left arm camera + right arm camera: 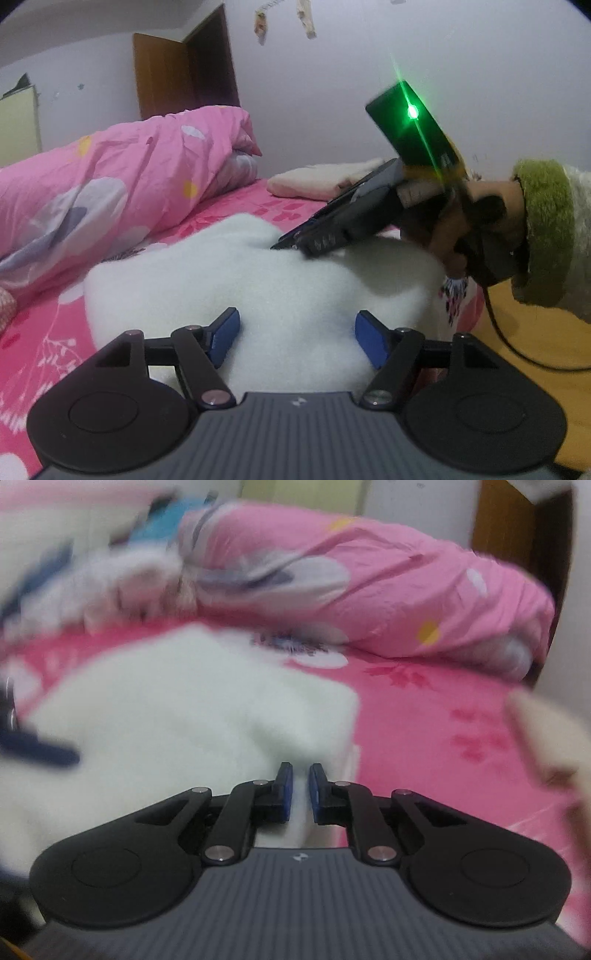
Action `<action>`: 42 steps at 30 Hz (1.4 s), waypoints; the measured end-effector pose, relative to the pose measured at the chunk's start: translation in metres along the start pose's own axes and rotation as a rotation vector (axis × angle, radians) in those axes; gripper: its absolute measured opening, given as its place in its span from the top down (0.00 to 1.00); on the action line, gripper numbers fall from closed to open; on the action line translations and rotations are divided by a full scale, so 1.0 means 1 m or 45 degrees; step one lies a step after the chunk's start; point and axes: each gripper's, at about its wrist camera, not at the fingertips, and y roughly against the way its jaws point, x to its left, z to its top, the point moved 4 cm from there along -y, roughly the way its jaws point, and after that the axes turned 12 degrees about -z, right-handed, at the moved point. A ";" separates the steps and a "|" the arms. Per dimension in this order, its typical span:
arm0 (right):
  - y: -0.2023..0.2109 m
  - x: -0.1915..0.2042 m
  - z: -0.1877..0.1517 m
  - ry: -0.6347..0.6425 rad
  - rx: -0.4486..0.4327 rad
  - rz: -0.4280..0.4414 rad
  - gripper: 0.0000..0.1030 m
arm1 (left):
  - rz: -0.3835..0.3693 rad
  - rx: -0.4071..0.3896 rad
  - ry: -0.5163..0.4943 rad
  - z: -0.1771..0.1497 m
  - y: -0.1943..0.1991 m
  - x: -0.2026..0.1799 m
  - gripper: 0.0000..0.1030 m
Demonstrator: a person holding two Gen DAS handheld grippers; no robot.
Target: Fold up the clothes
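Observation:
A white fluffy garment [266, 280] lies folded on the pink bed sheet [40, 350]. My left gripper [297, 328] is open over its near edge, blue pads apart, nothing between them. My right gripper [301, 786] is shut on a fold of the white garment [192, 709] and shows in the left wrist view [295, 243] at the garment's far side, held by a hand in a green cuff. The right wrist view is blurred by motion.
A pink flowered quilt [122, 177] is bunched along the back of the bed, also in the right wrist view [388, 587]. A folded cream cloth [321, 181] lies at the far right of the bed. Wooden floor [535, 354] lies to the right. A brown door [184, 74] stands behind.

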 end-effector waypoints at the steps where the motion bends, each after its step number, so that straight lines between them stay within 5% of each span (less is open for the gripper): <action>1: 0.002 0.000 0.008 0.030 0.024 -0.007 0.93 | -0.008 -0.013 0.014 0.000 0.001 0.001 0.28; 8: -0.004 0.018 0.057 0.210 -0.020 -0.061 0.92 | -0.044 -0.092 0.068 -0.005 0.005 0.003 0.24; 11: -0.060 0.013 0.032 0.238 0.037 -0.101 0.93 | -0.069 -0.132 0.118 -0.006 0.008 0.008 0.24; 17: -0.047 0.025 0.064 0.363 0.081 -0.127 0.92 | -0.102 -0.213 0.180 -0.011 0.013 0.013 0.24; 23: -0.034 0.068 0.117 0.281 -0.091 0.313 0.93 | -0.129 -0.270 0.199 -0.016 0.015 0.015 0.24; 27: -0.110 0.097 0.073 0.494 0.165 0.271 0.93 | -0.143 -0.285 0.216 -0.019 0.014 0.019 0.24; 32: -0.096 0.099 0.096 0.600 0.161 0.222 0.92 | -0.158 -0.314 0.235 -0.020 0.018 0.019 0.24; 36: -0.084 0.117 0.122 0.516 0.046 0.400 0.92 | -0.171 -0.320 0.246 -0.020 0.018 0.021 0.24; 42: -0.134 0.133 0.091 0.556 0.139 0.373 0.93 | -0.174 -0.327 0.273 -0.021 0.019 0.024 0.24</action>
